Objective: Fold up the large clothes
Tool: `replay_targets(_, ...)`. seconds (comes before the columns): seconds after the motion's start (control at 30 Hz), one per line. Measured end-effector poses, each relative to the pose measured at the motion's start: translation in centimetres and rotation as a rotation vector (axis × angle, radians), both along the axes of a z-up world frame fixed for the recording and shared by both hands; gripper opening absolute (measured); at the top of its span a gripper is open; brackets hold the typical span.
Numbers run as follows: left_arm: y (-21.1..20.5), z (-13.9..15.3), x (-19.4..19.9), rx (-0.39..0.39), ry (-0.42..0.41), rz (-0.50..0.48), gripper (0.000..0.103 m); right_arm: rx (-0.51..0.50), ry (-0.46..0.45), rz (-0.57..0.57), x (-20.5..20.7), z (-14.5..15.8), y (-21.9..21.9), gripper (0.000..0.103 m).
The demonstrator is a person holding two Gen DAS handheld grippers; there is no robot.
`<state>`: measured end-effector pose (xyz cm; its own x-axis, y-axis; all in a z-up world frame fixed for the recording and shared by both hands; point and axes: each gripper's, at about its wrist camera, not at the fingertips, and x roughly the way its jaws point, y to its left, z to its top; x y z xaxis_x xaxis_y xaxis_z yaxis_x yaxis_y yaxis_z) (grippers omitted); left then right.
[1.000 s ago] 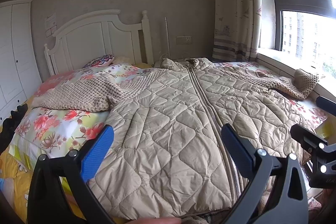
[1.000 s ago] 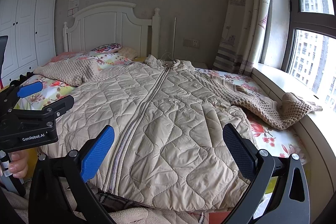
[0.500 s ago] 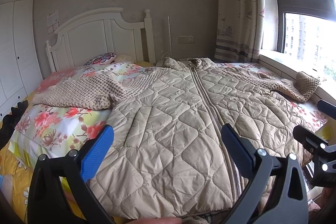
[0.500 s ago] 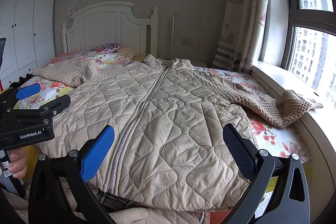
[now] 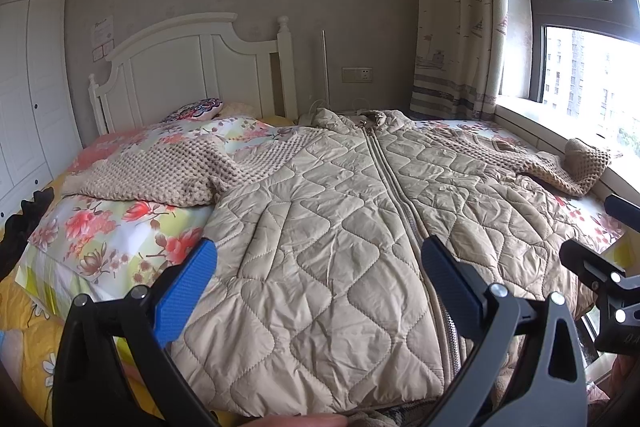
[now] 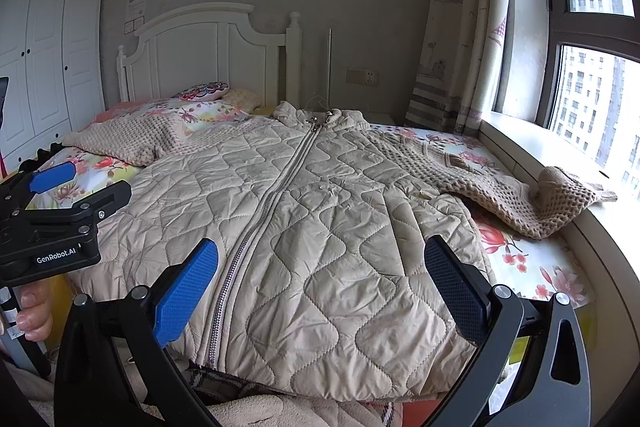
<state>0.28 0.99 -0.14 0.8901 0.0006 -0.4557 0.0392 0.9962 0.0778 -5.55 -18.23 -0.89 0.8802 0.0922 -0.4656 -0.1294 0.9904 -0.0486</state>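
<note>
- Quilted beige jacket (image 5: pixel 320 227) is spread flat on the bed (image 5: pixel 108 239), zipped up, collar toward the headboard (image 5: pixel 192 67), knit sleeves out to both sides.
- My left tongs (image 5: pixel 316 279) hang over the jacket's hem, spread wide, gripping nothing.
- Right tongs (image 6: pixel 320 279), same deal: wide, empty, above the hem.
- Window (image 6: pixel 592 107) is past the jacket's right sleeve.

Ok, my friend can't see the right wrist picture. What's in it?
A big beige quilted jacket lies zipped up and spread flat on a flowery bed, knitted sleeves out to each side. The open right gripper hovers above its hem, holding nothing. The left gripper shows at the left edge, with a window on the right.
</note>
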Motion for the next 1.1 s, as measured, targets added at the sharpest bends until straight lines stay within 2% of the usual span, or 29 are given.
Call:
replay_targets(0.73,0.6,-0.7,0.4,-0.016,0.033,0.013,0.101,0.020,0.027,-0.011,0.6,-0.4,-0.4,0.099)
replay_targets(1.0,0.7,-1.4,3.2,-0.015,0.108,0.022,0.101,0.009,0.049,-0.072,2.6,-0.8,-2.4,0.099)
replay_targets(1.1,0.6,-1.7,5.1,0.017,0.122,0.034,0.101,0.005,0.063,-0.117,3.9,-1.0,-4.2,0.099)
